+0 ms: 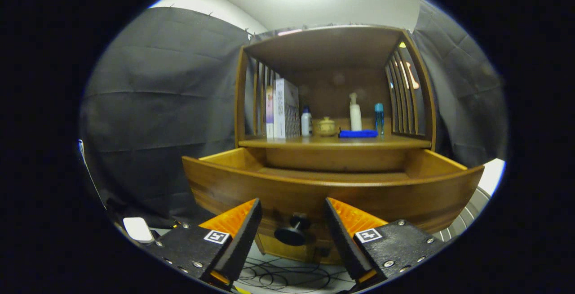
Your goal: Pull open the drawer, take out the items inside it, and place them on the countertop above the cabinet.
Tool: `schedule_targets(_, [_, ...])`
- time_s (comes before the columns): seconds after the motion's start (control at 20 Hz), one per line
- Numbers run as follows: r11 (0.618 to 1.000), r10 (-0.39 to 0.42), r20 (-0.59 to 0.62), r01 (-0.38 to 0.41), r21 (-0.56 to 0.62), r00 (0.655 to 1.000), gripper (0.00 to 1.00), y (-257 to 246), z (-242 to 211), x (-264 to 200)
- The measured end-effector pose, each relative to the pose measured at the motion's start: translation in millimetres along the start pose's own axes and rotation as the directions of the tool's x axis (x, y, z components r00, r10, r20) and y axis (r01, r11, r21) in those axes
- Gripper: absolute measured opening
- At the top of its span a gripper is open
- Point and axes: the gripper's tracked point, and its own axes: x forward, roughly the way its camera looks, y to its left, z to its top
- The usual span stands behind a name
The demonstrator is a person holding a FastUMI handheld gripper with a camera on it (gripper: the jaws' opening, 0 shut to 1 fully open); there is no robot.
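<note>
The wooden drawer (332,186) of the brown cabinet is seen pulled out, its round black knob (292,233) lying between the spread fingers of the claw (292,215), untouched. Beyond, on the bench (314,142), are stood white boxes (285,109), a blue cloth (358,134) and several bottles (355,113).

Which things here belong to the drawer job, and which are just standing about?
Job: open drawer; its knob, between the open gripper fingers; countertop.

Standing about: books, white bottle, small jar, pump bottle, blue cloth, blue-capped bottle.
</note>
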Motion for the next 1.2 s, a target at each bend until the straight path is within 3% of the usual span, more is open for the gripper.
schedule_targets(0.05, [1.0,0.008,0.023,-0.008,0.007,1.0,0.88,1,12,-1])
schedule_targets(0.3, [1.0,-0.009,0.075,0.007,0.026,0.997,0.88,-7,49,13])
schedule_targets(0.65, [0.991,-0.089,-0.112,0.099,0.091,0.99,0.89,-53,49,84])
schedule_targets(0.95, [0.994,-0.063,-0.376,0.091,0.057,0.924,0.89,-66,5,119])
schedule_targets(1.2, [0.997,-0.039,-0.485,0.067,0.04,0.874,0.89,-66,-12,123])
